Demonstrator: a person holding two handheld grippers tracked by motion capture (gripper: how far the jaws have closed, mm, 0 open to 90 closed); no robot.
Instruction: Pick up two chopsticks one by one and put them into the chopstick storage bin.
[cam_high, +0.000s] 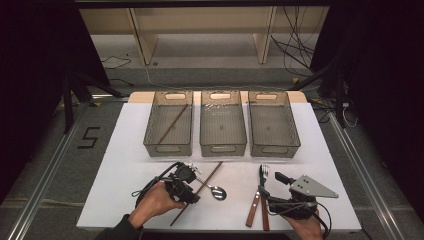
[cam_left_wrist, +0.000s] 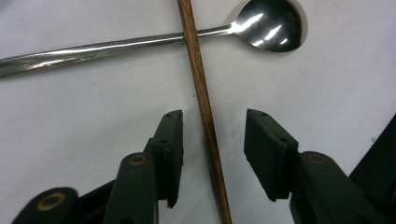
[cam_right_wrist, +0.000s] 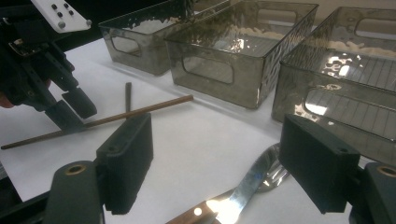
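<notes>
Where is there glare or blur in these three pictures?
High view: the room around the white table is dark, details small. Left gripper view: bright glare on the spoon, the wooden chopstick sharp. Right gripper view: reflections glitter on the clear bins; its own gripper looks soft.

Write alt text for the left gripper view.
Two black jaws straddle a brown chopstick on a white table, pads clear of it. Farther up, the chopstick crosses over the handle of a steel spoon.
</notes>
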